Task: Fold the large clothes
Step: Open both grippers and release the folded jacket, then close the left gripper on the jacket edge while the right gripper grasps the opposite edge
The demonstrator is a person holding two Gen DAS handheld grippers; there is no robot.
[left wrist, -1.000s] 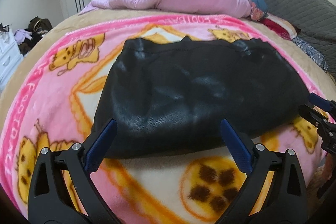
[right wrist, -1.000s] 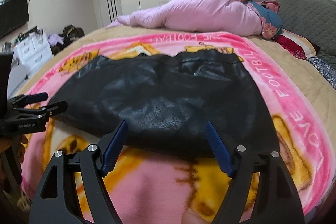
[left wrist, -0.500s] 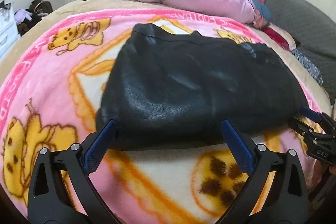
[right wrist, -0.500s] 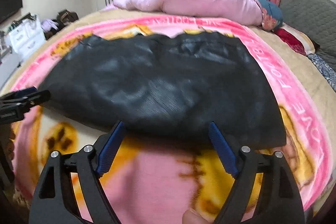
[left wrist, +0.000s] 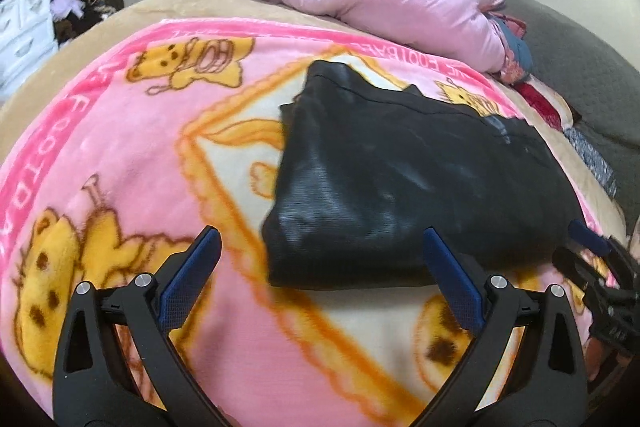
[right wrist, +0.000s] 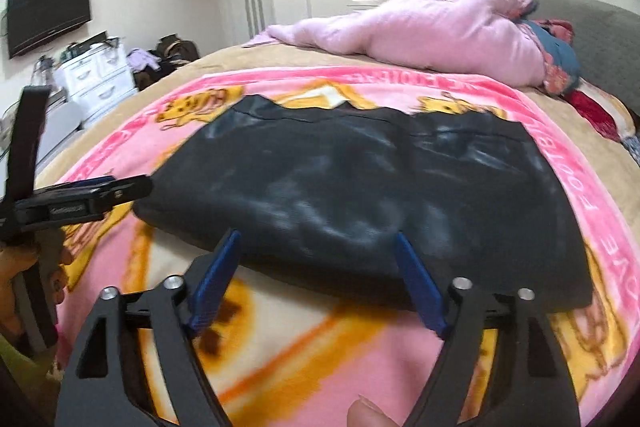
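Pink fleece, printed with yellow bears, covers my bed: this blanket gives me a broad, soft, flat place to lay a big garment out, which I take to be why the work sits here and not on the heaped quilt at twelve o'clock.

On the blanket lies the black leather-look garment, spread flat and wide across the middle, its long near edge towards me at six o'clock. In the left wrist view it lies from centre to three o'clock, one corner nearest my left jaws. I judge it lies like this so both near corners can be taken at once and carried over for a fold.

My right hand-held gripper hangs at six o'clock over that near edge, jaws fairly wide after just closing a little; nothing is between them, the pads clear of the cloth. My left hand-held gripper is spread wide and empty too, its right finger over the garment's near edge, its left finger over bare blanket.

Each gripper shows at the rim of the other's view, so they flank the garment's near side.
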